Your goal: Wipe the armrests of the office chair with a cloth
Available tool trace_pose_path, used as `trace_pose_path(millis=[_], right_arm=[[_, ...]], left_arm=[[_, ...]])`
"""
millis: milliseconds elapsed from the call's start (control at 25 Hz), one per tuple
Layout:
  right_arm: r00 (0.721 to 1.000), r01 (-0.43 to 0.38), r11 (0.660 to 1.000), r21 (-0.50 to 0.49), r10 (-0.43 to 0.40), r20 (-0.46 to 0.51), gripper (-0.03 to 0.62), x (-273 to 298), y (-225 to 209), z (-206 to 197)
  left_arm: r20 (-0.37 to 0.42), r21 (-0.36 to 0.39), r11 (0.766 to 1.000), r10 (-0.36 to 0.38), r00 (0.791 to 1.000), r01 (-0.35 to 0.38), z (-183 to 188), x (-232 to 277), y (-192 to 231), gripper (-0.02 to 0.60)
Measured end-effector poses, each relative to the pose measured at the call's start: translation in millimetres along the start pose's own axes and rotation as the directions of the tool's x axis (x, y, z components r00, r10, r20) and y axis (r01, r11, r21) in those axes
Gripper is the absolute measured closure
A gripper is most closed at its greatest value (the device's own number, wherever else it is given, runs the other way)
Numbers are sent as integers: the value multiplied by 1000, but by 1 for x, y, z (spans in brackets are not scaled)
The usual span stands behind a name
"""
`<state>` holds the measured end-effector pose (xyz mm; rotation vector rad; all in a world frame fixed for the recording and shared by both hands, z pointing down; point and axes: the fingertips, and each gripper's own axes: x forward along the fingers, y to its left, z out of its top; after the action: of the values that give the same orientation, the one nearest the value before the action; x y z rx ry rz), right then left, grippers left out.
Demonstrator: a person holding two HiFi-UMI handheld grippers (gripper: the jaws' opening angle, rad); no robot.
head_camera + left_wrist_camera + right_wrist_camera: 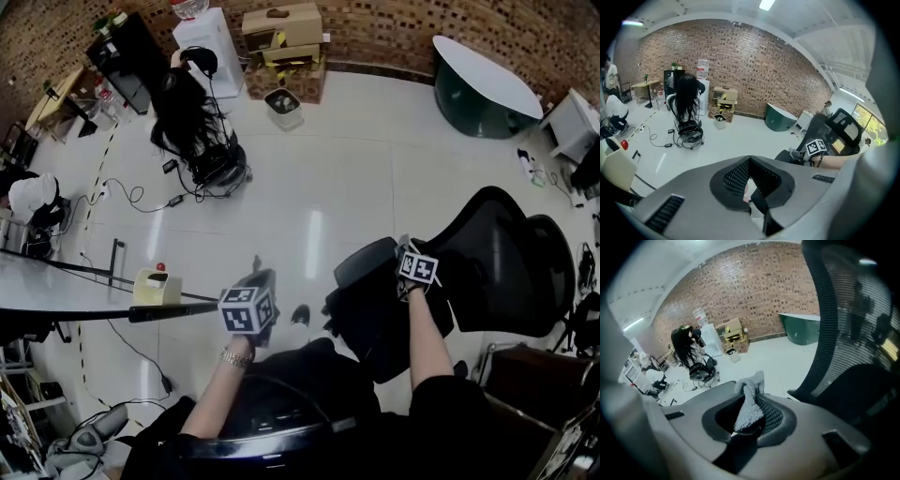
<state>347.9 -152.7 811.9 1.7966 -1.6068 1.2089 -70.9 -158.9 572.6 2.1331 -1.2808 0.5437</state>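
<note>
The black office chair stands at the right of the head view, with its padded armrest turned toward me. My right gripper hovers just above the armrest's right end, shut on a grey fluffy cloth that sticks up between its pads. In the right gripper view the chair's mesh backrest fills the right side. My left gripper is held out over the floor left of the chair, shut, with nothing between its pads. From the left gripper view I see the right gripper's marker cube beside the chair.
A person with long dark hair sits on the floor-level seat at the back left, with cables trailing nearby. Cardboard boxes and a small bin line the brick wall. A green round table stands back right. A table edge carries a yellow box.
</note>
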Motion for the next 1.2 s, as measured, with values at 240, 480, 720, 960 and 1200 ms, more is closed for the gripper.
trace_pose_path(millis=[240,480,720,960,1200], right_arm=[[994,-13,989,148,-4,113,514,-8,19,-20],[992,-112,960,257,92,88,514,-15,66,-64],[988,-145,940,309,154,-6,516,-24,130,-110],[970,-161,946,281,203,-131,516,-31,188,-145],[933,-285,925,251,328,-149,514,-34,247,-131]], left_arm=[[-4,-4,1000,0,1000,0,-5,-2,7,575],[-9,6,1000,-29,1000,29,-4,4,2,575],[-18,20,997,-75,997,75,-3,11,-9,575],[-26,34,992,-119,993,119,-4,14,-19,575],[-31,44,987,-152,988,153,-3,15,-21,575]])
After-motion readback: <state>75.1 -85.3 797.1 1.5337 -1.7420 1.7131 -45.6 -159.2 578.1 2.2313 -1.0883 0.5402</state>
